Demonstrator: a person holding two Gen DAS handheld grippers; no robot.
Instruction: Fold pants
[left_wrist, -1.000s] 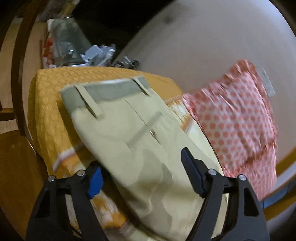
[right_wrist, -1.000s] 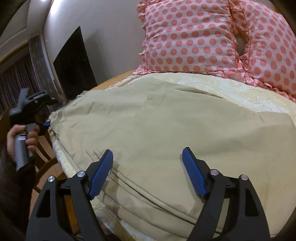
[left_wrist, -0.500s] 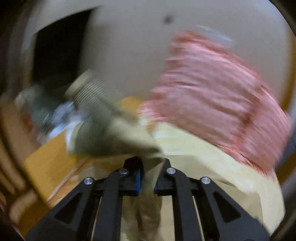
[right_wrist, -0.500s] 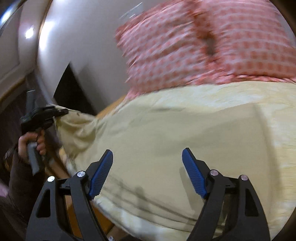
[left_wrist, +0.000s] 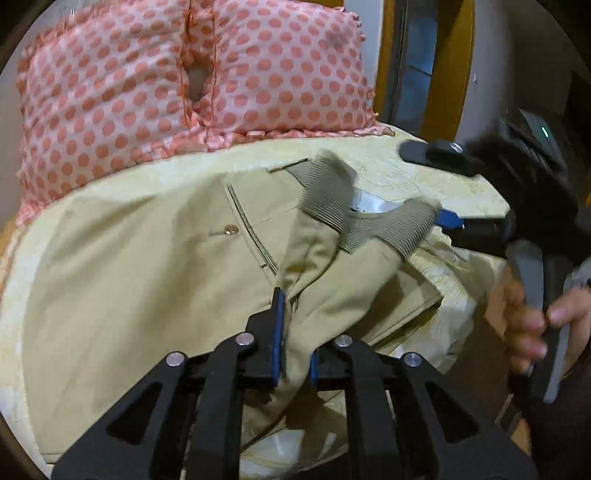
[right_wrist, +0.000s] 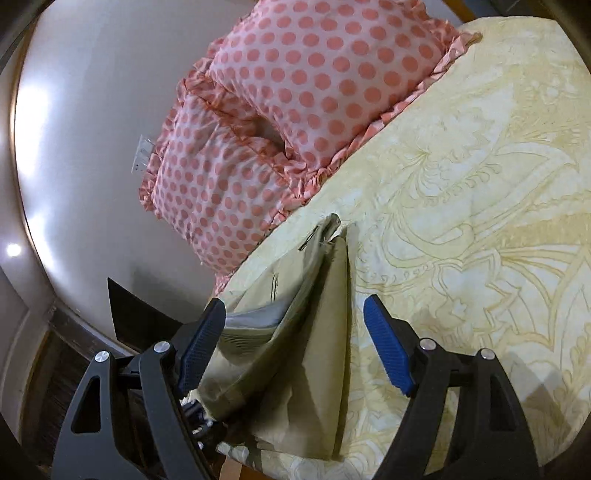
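Left gripper (left_wrist: 293, 347) pinches pants (left_wrist: 147, 280), its fingertips hidden

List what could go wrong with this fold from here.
1. The left gripper pinches only a bunched ridge of the khaki pants, so the cloth may slip free or stay creased.
2. The right gripper is open around the waistband; closing off-centre could catch just one layer.
3. The pants lie near the bedspread edge and might slide off.

khaki pants (left_wrist: 147, 266), pink polka-dot pillows (left_wrist: 258, 74)
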